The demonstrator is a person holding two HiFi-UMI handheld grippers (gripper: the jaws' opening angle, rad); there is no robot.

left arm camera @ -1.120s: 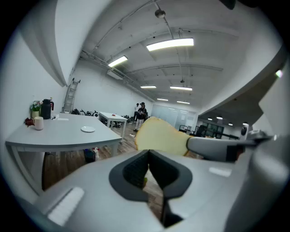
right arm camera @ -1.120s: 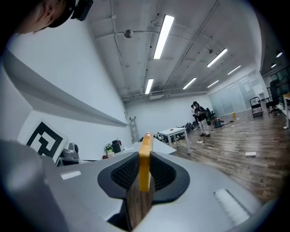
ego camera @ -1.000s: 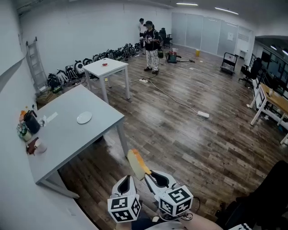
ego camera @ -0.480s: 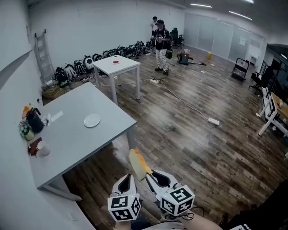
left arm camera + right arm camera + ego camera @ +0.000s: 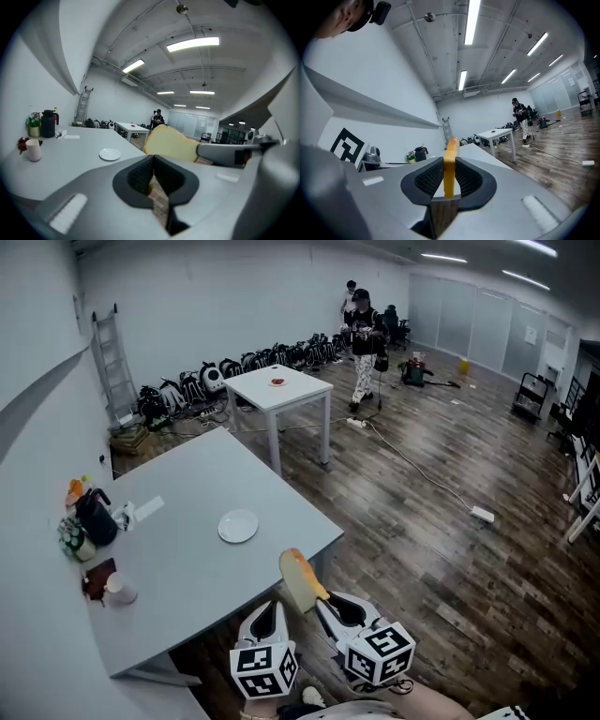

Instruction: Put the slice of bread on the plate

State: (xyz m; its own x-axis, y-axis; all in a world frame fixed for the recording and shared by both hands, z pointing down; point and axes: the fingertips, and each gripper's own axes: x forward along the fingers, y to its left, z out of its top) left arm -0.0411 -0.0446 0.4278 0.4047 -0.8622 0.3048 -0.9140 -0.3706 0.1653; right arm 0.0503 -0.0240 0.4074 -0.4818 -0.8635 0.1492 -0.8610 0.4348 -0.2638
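A slice of bread [image 5: 300, 577] with a golden crust stands on edge between the jaws of my right gripper [image 5: 316, 596], which is shut on it. The right gripper view shows the slice [image 5: 450, 161] edge-on between the black pads. My left gripper [image 5: 265, 615] hangs beside it to the left, shut and empty; its pads [image 5: 140, 173] meet in the left gripper view. The small white plate [image 5: 238, 525] lies bare on the grey table [image 5: 187, 568], ahead and left of both grippers. Both grippers hover just off the table's near corner.
On the table's left side stand a black jug [image 5: 97, 517], a small plant [image 5: 73, 538], a white cup [image 5: 117, 589] and a paper [image 5: 148, 508]. Behind are a white table [image 5: 279, 390], a ladder [image 5: 112, 352], a standing person [image 5: 364, 338] and a floor cable [image 5: 422, 474].
Both grippers have travelled forward with the bread still held. The grey table and plate now sit much closer, and the view has swung toward them.
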